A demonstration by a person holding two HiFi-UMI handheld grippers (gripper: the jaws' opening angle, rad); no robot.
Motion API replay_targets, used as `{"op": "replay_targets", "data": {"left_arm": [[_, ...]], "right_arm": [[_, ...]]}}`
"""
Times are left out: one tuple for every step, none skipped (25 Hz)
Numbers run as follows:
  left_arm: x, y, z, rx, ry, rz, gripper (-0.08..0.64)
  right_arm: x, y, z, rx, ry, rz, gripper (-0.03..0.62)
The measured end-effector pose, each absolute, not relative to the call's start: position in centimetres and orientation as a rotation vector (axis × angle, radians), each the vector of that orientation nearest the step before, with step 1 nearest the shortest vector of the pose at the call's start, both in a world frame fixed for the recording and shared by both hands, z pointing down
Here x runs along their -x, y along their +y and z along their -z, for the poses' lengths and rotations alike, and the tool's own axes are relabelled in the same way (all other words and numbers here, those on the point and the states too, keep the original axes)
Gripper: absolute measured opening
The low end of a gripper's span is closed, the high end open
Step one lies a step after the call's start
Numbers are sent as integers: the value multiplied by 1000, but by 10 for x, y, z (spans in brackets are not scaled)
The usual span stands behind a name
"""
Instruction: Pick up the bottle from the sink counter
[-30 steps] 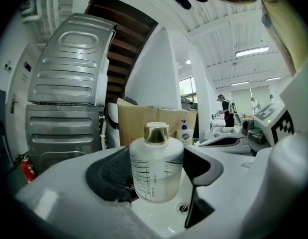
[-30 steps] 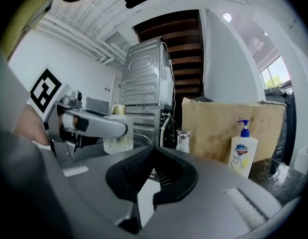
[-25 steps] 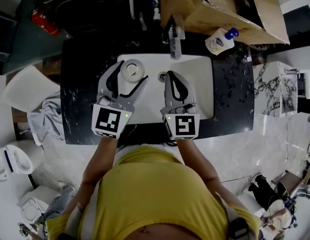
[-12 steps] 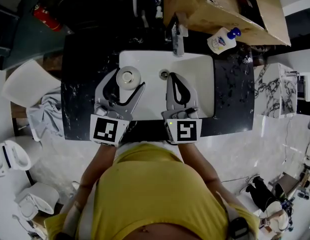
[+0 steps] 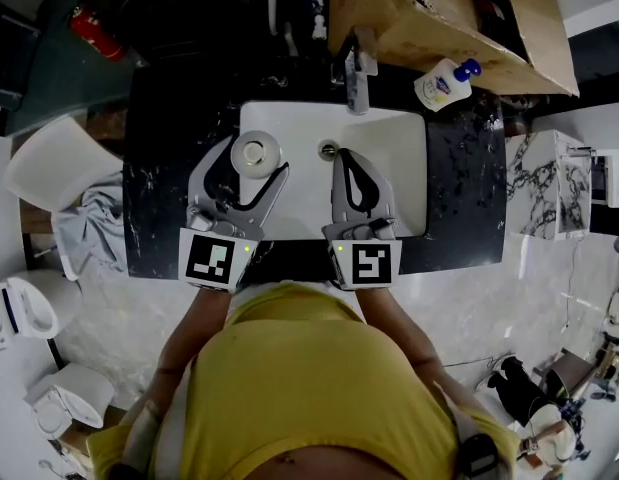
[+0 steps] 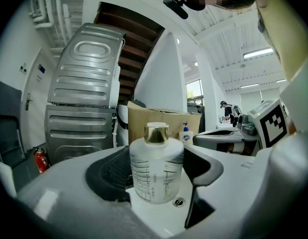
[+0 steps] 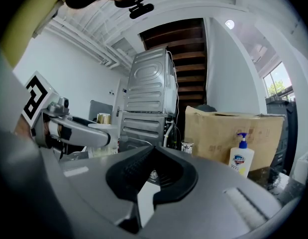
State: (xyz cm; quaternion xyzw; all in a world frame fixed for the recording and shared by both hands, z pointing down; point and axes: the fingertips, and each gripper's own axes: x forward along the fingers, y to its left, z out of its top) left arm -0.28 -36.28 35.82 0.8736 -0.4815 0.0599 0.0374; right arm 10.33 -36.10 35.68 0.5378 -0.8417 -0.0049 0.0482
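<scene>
The person in the yellow top stands tight against the front edge of the dark worktop, holding both tools out over the white basin.

The left gripper is doing the work. Its 2 fingers are spread wide because the bottle has a broad round body. In the left gripper view a dark pad meets that body on each side, below the gold cap, so I judge them to be clamped on it. Taking it low on the body keeps the bottle upright, and it does stand upright.

The bottle is at the left end of the basin, not on the dark stone. I cannot tell whether its base rests on the white surface or hangs just above it.

The right gripper sits beside it over the middle of the basin. Its fingers are pressed together with nothing between them. It looks parked there to keep clear of the other hand.

Just past its tips is the drain, and beyond that the tap. Against the cardboard box at the back stands a pump soap dispenser, well apart from both tools.
</scene>
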Motion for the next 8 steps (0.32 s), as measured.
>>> {"op": "replay_targets", "data": {"left_arm": [[3, -363, -358, -2681, -1481, -183, 328], [4, -363, -357, -2680, -1484, -183, 328], [5, -363, -357, -2679, -1486, -182, 328], [5, -363, -356, -2680, -1487, -183, 328], [5, -363, -356, -2681, -1487, -185, 328], [5, -363, -355, -2682, -1486, -186, 328], [5, -363, -355, -2684, -1486, -187, 328], [5, -363, -354, -2686, -1485, -187, 328]], "right_arm": [[-103, -361, -357, -1634, -2565, 21, 2], [-102, -361, -357, -1626, -2564, 32, 2], [-102, -361, -356, -1621, -2564, 39, 2], [-101, -361, -356, -1619, -2564, 41, 2], [-101, -361, -355, -1620, -2565, 40, 2], [-101, -361, -355, -1620, -2565, 41, 2], [-100, -361, -355, -1620, -2566, 41, 2], [-100, -361, -354, -1620, -2566, 41, 2]]}}
